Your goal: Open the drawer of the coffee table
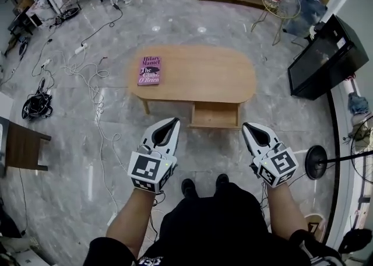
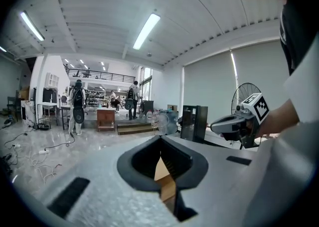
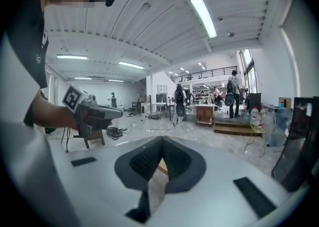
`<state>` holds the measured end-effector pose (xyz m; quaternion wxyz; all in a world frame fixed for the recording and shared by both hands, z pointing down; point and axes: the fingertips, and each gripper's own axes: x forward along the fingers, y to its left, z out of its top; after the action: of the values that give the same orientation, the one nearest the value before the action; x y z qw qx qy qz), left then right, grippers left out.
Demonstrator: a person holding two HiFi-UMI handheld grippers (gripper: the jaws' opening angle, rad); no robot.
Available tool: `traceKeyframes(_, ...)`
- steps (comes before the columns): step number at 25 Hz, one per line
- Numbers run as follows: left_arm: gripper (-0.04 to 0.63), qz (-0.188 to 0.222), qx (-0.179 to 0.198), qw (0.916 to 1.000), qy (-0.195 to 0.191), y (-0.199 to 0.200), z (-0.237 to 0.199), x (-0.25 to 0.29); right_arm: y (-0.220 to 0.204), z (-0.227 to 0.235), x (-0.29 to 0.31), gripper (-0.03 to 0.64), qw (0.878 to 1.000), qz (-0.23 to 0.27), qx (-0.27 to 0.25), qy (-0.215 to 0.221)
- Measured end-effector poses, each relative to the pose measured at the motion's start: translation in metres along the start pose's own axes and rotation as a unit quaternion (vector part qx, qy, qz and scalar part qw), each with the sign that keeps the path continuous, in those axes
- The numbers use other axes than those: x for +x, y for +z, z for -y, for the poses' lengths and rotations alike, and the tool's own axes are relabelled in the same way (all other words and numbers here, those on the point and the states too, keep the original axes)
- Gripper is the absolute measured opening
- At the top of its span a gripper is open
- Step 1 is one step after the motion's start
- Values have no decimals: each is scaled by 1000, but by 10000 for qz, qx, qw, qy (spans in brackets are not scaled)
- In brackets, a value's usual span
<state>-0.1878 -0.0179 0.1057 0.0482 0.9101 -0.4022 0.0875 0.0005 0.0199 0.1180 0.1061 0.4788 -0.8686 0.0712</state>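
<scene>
Now your left tool (image 1: 173,122) hangs pressed together and empty before the coffee table (image 1: 204,75), whose drawer (image 1: 214,115) stands pulled out at the near edge, between both tools; your right tool (image 1: 247,126) is likewise pressed together, holding nothing

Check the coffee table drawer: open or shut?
Open: the drawer juts out past the coffee table at its near edge in the head view.

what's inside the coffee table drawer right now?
The drawer is pulled out, and the part that shows is bare wood with nothing in it. Its rear stretch lies under the coffee table top, so anything back there is covered.
</scene>
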Motion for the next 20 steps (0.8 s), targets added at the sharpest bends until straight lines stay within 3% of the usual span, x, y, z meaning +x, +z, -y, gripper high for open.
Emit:
traceKeyframes(4, 6, 61, 225, 9997, -53, 8, 3, -6, 10, 4, -8, 5, 10000, 86, -18, 3)
traceKeyframes(7, 6, 185, 295, 9993, 158, 18, 3, -9, 17, 20, -10, 5, 9998, 180, -21, -2)
traceKeyframes(11, 6, 281, 252, 9980, 515, 28, 0, -6, 34, 45, -13, 5, 9990, 447, 6, 93)
traceKeyframes(20, 6, 302, -111, 9954, 903, 36, -7, 7, 74, 68, -35, 3, 9953, 970, 6, 75)
